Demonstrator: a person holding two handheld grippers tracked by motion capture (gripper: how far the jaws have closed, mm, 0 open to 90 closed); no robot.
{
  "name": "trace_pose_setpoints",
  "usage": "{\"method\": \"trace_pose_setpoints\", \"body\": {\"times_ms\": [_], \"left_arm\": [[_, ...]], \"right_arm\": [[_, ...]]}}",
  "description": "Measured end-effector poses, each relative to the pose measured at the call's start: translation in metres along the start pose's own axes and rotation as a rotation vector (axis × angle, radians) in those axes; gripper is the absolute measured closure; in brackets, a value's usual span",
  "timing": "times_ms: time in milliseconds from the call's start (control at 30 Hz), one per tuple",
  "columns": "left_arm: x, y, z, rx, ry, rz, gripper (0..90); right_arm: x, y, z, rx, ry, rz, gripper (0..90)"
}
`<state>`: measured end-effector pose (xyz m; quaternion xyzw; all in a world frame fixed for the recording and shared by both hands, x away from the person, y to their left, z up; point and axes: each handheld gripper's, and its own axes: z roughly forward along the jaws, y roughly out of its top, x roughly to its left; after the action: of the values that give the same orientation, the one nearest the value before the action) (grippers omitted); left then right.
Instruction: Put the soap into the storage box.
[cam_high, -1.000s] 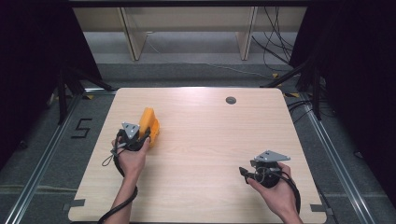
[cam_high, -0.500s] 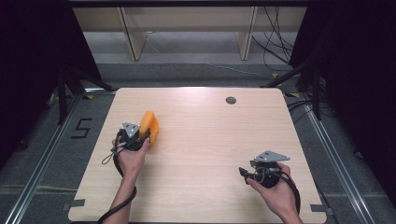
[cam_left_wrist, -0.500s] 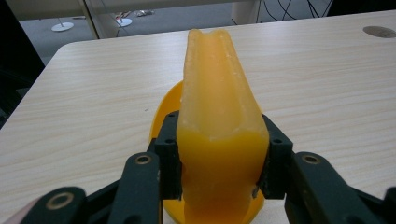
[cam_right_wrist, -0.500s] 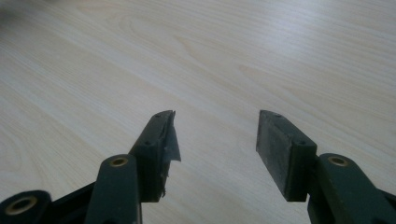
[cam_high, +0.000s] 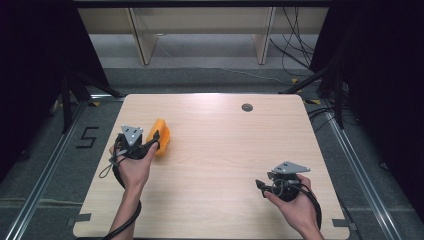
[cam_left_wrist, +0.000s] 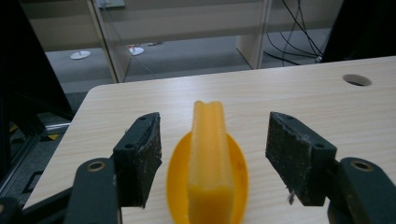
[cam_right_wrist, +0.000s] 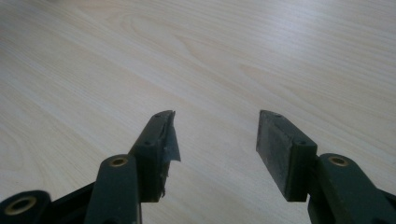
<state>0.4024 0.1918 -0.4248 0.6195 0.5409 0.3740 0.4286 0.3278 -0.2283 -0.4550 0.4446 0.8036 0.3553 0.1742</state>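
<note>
High view puts your left gripper (cam_high: 151, 141) at the left of the frame, right against the one orange plastic piece (cam_high: 161, 136) on the wooden table (cam_high: 225, 150). Your right gripper (cam_high: 265, 186) sits at the lower right, well apart from it.

Left gripper view gives you the closer look: the orange piece (cam_left_wrist: 209, 172) lies at the bottom centre of the frame, a rounded dish-like base with a tall ridge running along its middle. Your left jaws have just been opening, and they now stand apart on either side of that ridge with clear gaps, pads touching nothing. So the piece is between them but not held; it rests on the table.

Right gripper view shows your right jaws spread wide over bare wood, nothing between them.

As for handling, the piece looks like moulded hard plastic: probably light and stiff, not likely to crush, with a smooth glossy skin that may slip under the pads. The ridge is the natural place to take hold, since it is narrow enough for the jaws and has flat sides. Pinch it low and square, or the curved base may rock.

By count: one orange piece, two grippers, one table, and one round hole (cam_high: 247, 107) in the tabletop toward the upper right.
</note>
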Motion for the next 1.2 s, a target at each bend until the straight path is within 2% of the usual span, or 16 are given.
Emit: {"method": "trace_pose_setpoints", "body": {"times_ms": [133, 167, 300, 367, 433, 467, 533, 600, 700, 800, 867, 900, 933, 1000, 1100, 1200], "left_arm": [[-0.017, 0.016, -0.013, 0.09, -0.087, 0.068, 33.6], [-0.017, 0.016, -0.013, 0.09, -0.087, 0.068, 33.6], [-0.034, 0.024, -0.009, 0.159, -0.214, 0.125, 34.3], [-0.037, 0.024, -0.008, 0.161, -0.241, 0.141, 35.7], [-0.044, 0.022, -0.005, 0.168, -0.328, 0.153, 36.7], [-0.051, 0.018, -0.003, 0.208, -0.436, 0.147, 36.7], [-0.053, 0.015, -0.002, 0.226, -0.472, 0.152, 36.1], [-0.059, 0.003, -0.004, 0.235, -0.521, 0.221, 36.0], [-0.055, -0.029, -0.011, 0.254, -0.601, 0.379, 36.0], [-0.047, -0.046, -0.017, 0.264, -0.601, 0.399, 36.1], [-0.039, -0.058, -0.025, 0.239, -0.611, 0.384, 37.3], [-0.032, -0.071, -0.036, 0.205, -0.601, 0.354, 37.6], [-0.029, -0.076, -0.042, 0.187, -0.617, 0.349, 37.5], [-0.027, -0.079, -0.046, 0.166, -0.617, 0.37, 37.5], [-0.027, -0.084, -0.052, 0.148, -0.614, 0.32, 37.5], [-0.027, -0.085, -0.05, 0.137, -0.628, 0.319, 37.6]], "right_arm": [[0.0, 0.0, 0.0, 0.0, 0.002, -0.002, 46.9], [0.0, 0.0, 0.0, 0.001, 0.001, -0.002, 46.9], [-0.001, 0.0, 0.0, 0.002, 0.001, -0.004, 46.8], [-0.001, 0.0, 0.0, 0.003, 0.001, -0.004, 46.8], [-0.001, 0.0, 0.0, 0.004, 0.003, -0.003, 46.7], [-0.001, -0.001, 0.0, 0.006, -0.003, -0.003, 46.7], [-0.001, -0.001, 0.0, 0.006, -0.003, 0.001, 46.7], [0.002, -0.001, -0.002, 0.027, 0.0, 0.04, 46.6], [0.001, -0.001, -0.002, 0.023, -0.002, 0.041, 46.7], [0.001, -0.002, -0.002, 0.026, -0.003, 0.056, 46.7], [0.001, -0.002, -0.001, 0.01, -0.011, 0.048, 46.7], [-0.003, -0.001, 0.0, -0.011, -0.002, 0.005, 46.8], [-0.001, -0.001, -0.001, -0.003, 0.006, 0.034, 46.8], [-0.001, 0.0, 0.0, -0.009, 0.01, 0.024, 46.9], [-0.002, -0.001, 0.0, -0.012, -0.008, -0.004, 46.9], [0.0, -0.001, -0.001, -0.001, 0.0, 0.03, 46.9]]}}
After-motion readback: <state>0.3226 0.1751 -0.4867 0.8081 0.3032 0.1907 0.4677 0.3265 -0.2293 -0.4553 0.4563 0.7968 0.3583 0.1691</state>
